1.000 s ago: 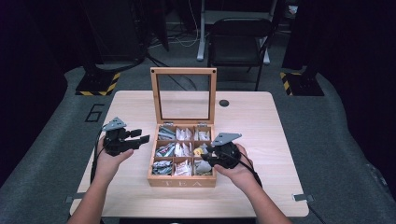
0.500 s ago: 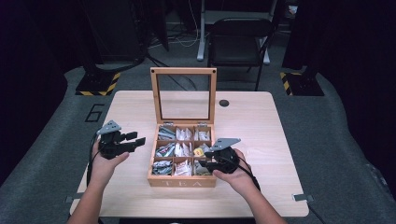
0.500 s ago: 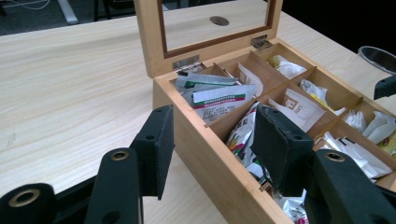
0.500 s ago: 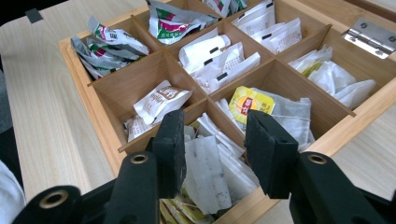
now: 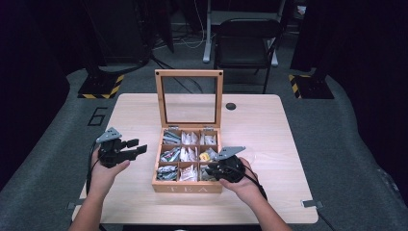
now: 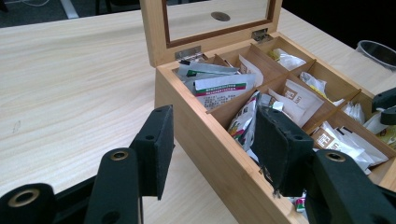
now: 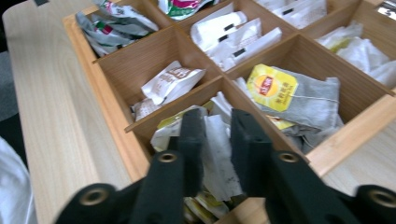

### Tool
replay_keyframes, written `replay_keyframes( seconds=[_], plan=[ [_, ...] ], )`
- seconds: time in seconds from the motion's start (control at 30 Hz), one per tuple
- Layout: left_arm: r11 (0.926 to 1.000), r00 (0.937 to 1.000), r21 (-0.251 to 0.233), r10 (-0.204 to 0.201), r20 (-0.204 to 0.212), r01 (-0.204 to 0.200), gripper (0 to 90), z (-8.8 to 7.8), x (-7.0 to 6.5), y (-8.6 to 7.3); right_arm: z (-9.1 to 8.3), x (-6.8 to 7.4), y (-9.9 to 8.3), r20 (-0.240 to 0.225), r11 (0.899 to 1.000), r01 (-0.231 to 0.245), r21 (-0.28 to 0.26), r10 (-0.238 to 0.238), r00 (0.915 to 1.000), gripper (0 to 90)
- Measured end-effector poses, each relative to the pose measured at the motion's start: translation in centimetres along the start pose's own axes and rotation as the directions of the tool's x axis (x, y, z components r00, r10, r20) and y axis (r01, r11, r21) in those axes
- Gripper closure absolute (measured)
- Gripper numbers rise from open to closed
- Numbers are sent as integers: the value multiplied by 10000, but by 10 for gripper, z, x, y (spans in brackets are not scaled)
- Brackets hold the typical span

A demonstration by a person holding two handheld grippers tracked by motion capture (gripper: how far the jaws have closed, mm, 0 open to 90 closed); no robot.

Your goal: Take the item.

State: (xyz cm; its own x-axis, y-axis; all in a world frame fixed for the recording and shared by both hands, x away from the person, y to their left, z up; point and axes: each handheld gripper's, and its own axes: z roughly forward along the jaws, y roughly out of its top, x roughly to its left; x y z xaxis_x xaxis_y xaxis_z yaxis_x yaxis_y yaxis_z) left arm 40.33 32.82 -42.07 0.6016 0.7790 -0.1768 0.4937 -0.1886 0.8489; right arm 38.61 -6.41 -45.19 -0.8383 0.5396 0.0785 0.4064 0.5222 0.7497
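Right tongs (image 7: 212,140) seen dipped into near right compartment of wooden tea box (image 5: 187,186) on table (image 5: 269,139). Jaws just been closing, now narrowed onto white sachet (image 7: 219,156), paper pinched between pads. Sachet stood upright-ish, long axis running along jaws, so straight lift probably all that's called for. Yellow-tagged teabag (image 7: 292,95) lay one compartment farther. Left tongs (image 5: 126,148) held part open, nothing gripped, hovering just left of box, clearly farther from sachet.

Right tool (image 7: 217,140) pinched on a white tea packet (image 7: 219,154) inside the wooden box's (image 7: 112,116) near-corner compartment.
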Motion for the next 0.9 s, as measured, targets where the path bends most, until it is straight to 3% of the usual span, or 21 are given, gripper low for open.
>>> replay_keyframes(
  seconds=[0.23,0.67,0.9],
  plan=[
    [10000,9999,-10,-93,-80,93,483,0,0,-4,-2,5,3,139,9996,264,29,-265,9996,844],
    [9998,9999,-175,-56,-139,53,483,-1,-3,-3,-22,3,18,160,9978,-109,-649,119,9998,846],
    [9999,10000,-110,-7,-99,6,483,-2,-2,-2,-34,2,27,277,9957,-16,-927,42,9996,846]
  ],
)
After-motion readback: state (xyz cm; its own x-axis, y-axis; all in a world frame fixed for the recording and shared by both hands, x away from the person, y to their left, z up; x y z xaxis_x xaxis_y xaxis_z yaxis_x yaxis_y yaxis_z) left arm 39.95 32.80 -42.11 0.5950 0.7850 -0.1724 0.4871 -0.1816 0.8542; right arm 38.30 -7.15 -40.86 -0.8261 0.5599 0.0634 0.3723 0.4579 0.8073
